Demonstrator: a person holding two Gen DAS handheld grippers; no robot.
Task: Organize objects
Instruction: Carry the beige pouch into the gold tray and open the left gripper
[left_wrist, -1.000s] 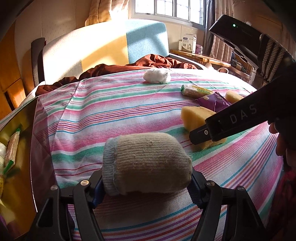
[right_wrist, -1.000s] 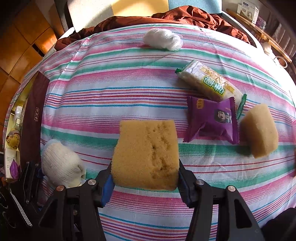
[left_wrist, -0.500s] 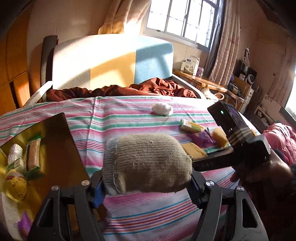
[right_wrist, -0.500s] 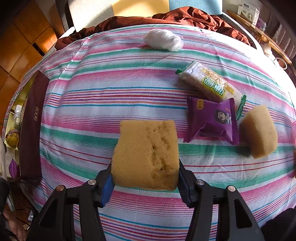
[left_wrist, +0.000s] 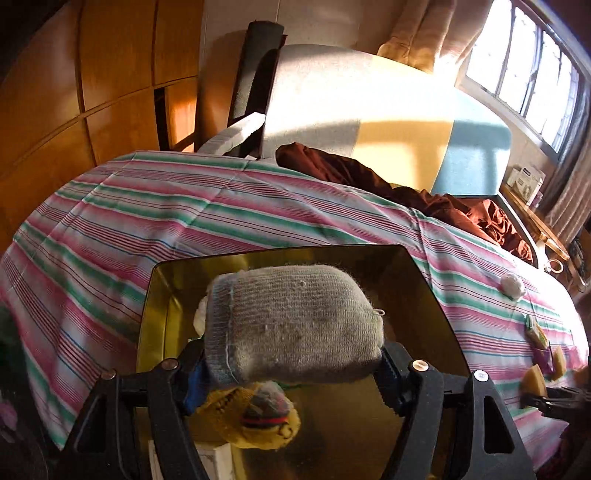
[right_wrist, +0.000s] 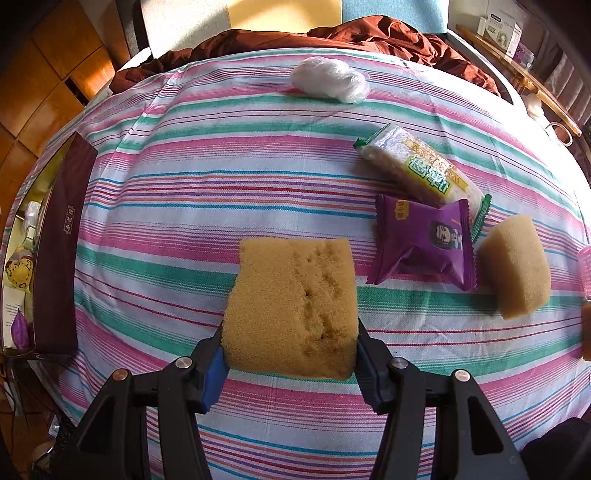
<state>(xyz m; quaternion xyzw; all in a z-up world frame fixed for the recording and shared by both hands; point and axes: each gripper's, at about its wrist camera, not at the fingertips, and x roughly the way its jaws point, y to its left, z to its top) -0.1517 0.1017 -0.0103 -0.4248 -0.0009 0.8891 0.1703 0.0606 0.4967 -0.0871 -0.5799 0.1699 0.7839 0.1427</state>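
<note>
My left gripper (left_wrist: 291, 363) is shut on a rolled grey sock (left_wrist: 291, 325) and holds it over the open gold-lined box (left_wrist: 424, 295). A yellow item (left_wrist: 255, 421) and a white item lie in the box below the sock. My right gripper (right_wrist: 290, 356) is shut on a yellow sponge (right_wrist: 291, 306) just above the striped cloth (right_wrist: 221, 177). The box shows at the left edge in the right wrist view (right_wrist: 59, 251).
On the cloth lie a white plastic wad (right_wrist: 328, 79), a green-and-clear snack pack (right_wrist: 421, 170), a purple snack packet (right_wrist: 424, 243) and a second sponge (right_wrist: 517, 266). A brown blanket (left_wrist: 406, 184) and a chair back (left_wrist: 369, 110) stand behind the table.
My left gripper has carried the sock leftward from the cloth to above the gold box. My right gripper and its sponge have stayed still.
</note>
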